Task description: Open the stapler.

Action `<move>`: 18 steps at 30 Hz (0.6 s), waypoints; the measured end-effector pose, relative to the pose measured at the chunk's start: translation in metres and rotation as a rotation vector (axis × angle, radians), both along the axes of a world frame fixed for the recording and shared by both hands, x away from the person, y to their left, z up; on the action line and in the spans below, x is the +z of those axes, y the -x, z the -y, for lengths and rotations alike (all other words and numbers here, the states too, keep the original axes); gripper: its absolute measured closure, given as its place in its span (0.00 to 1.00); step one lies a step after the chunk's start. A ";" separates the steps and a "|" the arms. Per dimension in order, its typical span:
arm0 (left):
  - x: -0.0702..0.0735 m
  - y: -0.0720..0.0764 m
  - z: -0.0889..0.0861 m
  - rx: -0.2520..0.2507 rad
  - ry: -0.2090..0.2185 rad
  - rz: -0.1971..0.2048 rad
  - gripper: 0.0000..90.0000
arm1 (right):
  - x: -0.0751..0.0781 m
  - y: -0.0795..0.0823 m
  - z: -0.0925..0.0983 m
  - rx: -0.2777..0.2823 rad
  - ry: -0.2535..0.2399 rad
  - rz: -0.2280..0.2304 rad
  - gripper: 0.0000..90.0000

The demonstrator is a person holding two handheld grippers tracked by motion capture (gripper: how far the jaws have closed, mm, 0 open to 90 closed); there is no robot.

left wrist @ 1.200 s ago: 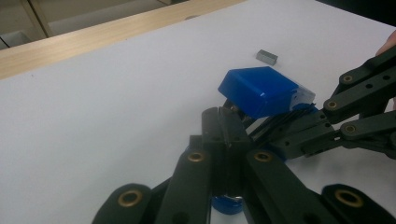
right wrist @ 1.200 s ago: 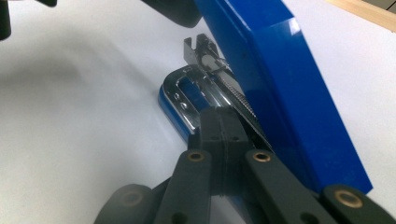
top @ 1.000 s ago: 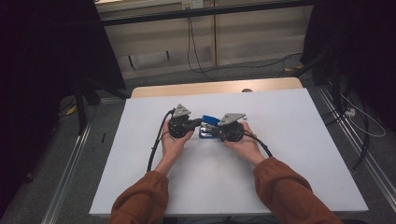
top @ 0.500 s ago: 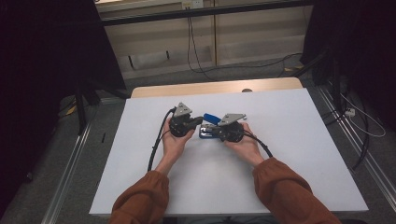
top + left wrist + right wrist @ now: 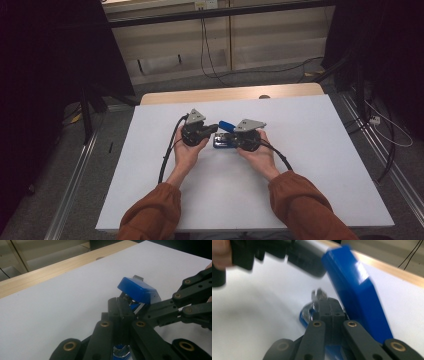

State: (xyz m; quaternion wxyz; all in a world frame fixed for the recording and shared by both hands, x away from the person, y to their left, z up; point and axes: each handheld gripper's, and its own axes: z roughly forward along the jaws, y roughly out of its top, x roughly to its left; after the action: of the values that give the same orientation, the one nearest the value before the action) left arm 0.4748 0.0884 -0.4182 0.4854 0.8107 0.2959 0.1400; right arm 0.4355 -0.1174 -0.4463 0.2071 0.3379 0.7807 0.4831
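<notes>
A blue stapler [image 5: 226,123] lies mid-table with its blue top [image 5: 138,290] tilted up off the base [image 5: 305,315]. My left gripper [image 5: 212,129] comes in from the left, jaws pressed together, tips [image 5: 119,305] just under the raised top. Facing it from the right is my right gripper [image 5: 227,141], jaws also together, its tips [image 5: 327,305] at the stapler's metal inner part [image 5: 318,293] over the base. I cannot tell whether either tip pinches anything. In the left gripper view the right gripper's linkage [image 5: 192,300] shows at the right.
The white table sheet [image 5: 310,150] has bare room all around the hands. A wooden strip [image 5: 230,94] runs along its far edge. Each gripper trails a black cable [image 5: 167,155] over the sheet. Rails and cables lie on the floor beside the table.
</notes>
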 end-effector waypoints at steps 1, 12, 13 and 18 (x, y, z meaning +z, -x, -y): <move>0.000 0.000 0.000 -0.001 0.000 0.000 1.00 | 0.000 0.000 -0.001 -0.001 -0.006 -0.002 1.00; -0.001 -0.002 -0.002 -0.007 0.001 -0.009 1.00 | -0.005 -0.002 -0.011 -0.030 0.021 0.022 1.00; -0.002 -0.003 -0.002 -0.007 0.004 -0.011 1.00 | -0.005 -0.002 -0.011 -0.031 0.022 0.025 1.00; -0.005 -0.005 -0.005 -0.009 -0.004 -0.039 1.00 | -0.005 -0.002 -0.014 -0.031 0.034 0.028 1.00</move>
State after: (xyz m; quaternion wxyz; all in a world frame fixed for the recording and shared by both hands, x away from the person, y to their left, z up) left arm 0.4795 0.0931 -0.4234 0.4785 0.8156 0.3015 0.1226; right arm 0.4377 -0.1035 -0.4515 0.2312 0.3394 0.7805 0.4713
